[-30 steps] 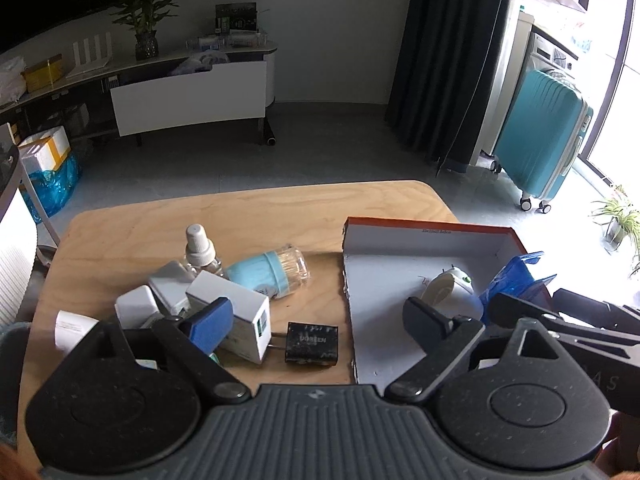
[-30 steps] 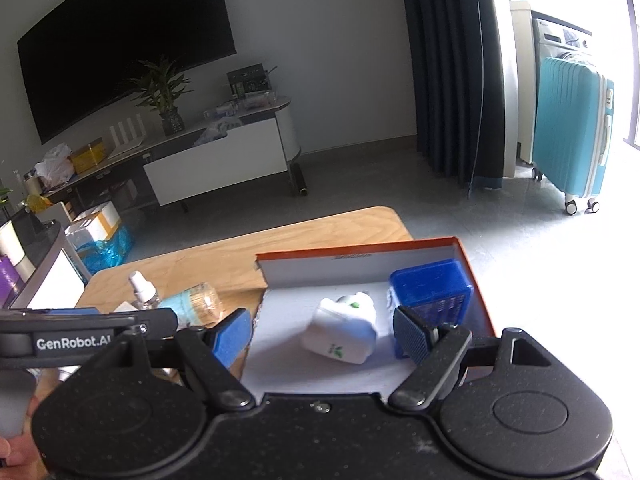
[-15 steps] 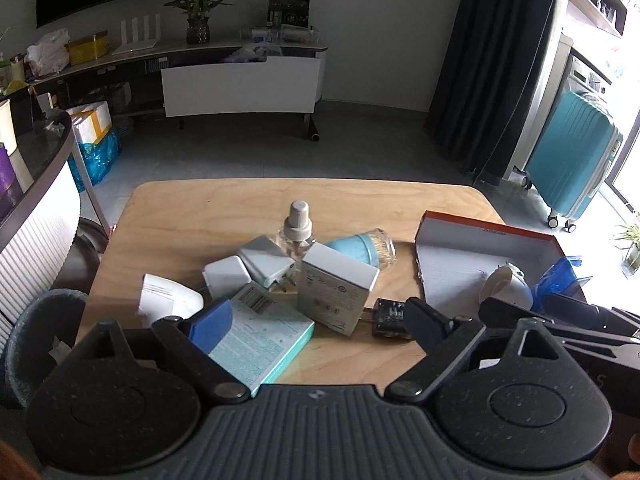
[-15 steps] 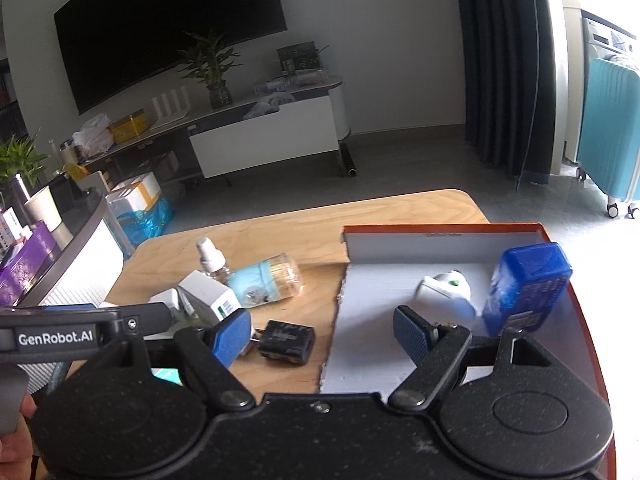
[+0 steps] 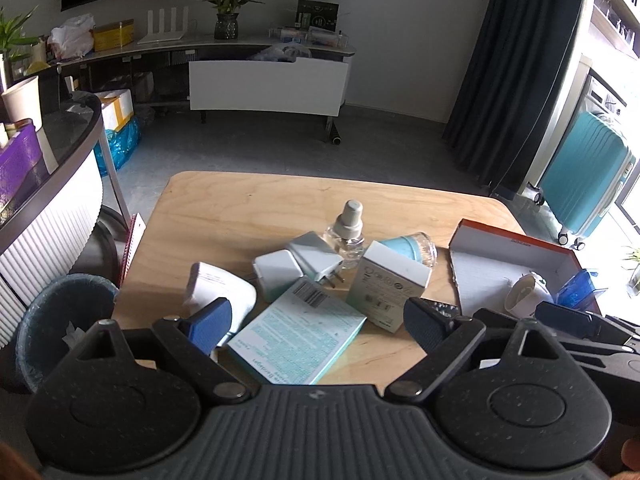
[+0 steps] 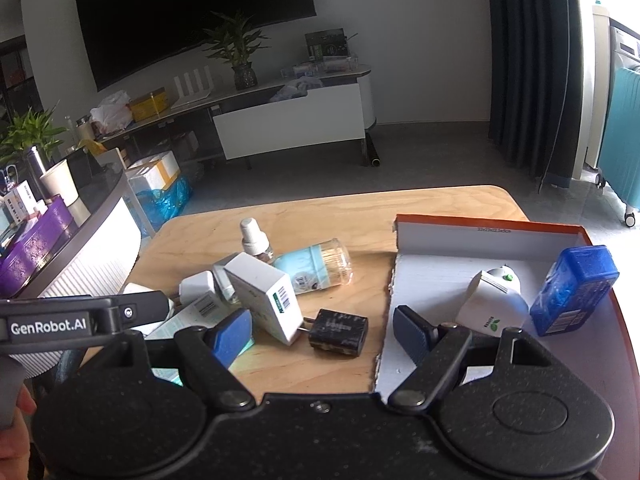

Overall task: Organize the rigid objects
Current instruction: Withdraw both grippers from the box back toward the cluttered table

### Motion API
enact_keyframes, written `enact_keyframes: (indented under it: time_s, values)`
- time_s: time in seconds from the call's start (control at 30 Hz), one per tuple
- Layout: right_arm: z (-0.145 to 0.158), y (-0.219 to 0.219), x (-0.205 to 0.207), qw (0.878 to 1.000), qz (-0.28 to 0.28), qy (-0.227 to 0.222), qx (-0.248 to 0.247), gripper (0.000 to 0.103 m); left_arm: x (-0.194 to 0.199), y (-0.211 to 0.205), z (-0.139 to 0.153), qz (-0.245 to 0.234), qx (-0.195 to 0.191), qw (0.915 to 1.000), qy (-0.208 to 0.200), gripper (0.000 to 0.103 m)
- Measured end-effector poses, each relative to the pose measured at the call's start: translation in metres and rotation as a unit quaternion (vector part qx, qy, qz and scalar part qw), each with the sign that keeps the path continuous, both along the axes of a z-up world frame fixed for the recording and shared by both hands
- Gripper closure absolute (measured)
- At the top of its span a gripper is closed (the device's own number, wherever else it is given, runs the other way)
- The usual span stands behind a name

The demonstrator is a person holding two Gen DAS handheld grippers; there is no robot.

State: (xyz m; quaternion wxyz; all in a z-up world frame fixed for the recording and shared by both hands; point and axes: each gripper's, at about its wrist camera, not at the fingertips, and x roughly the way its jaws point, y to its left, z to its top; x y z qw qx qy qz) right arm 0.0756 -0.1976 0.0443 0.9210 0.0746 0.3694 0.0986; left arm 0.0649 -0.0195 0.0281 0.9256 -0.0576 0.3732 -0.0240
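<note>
A pile of small items lies mid-table: a flat teal box (image 5: pixel 300 336), a white box (image 5: pixel 390 280), a clear spray bottle (image 5: pixel 348 228), a teal jar (image 6: pixel 316 266) on its side, white chargers (image 5: pixel 276 268) and a black adapter (image 6: pixel 340 332). The orange-rimmed tray (image 6: pixel 492 236) at right holds a white plug-in device (image 6: pixel 492 304) and a blue box (image 6: pixel 572 288). My left gripper (image 5: pixel 318 322) hovers open above the flat teal box. My right gripper (image 6: pixel 322 334) hovers open above the black adapter. Neither holds anything.
The wooden table (image 5: pixel 248 208) has bare room at its far side. A bin (image 5: pixel 60 320) stands by its left edge, beside a curved counter (image 5: pixel 48 216). A teal suitcase (image 5: pixel 580 176) stands on the floor at far right.
Both grippers have moved left, away from the tray and toward the pile of items. Their jaws have stayed open and empty.
</note>
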Motion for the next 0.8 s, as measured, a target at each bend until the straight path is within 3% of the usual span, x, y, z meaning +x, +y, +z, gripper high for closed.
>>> enact_keyframes:
  time_s: [0.8]
  values:
    - [-0.014,0.026,0.005,0.999,0.029,0.017,0.004,0.011,-0.001,0.039,-0.017,0.03,-0.015,0.9993,0.014,0.006]
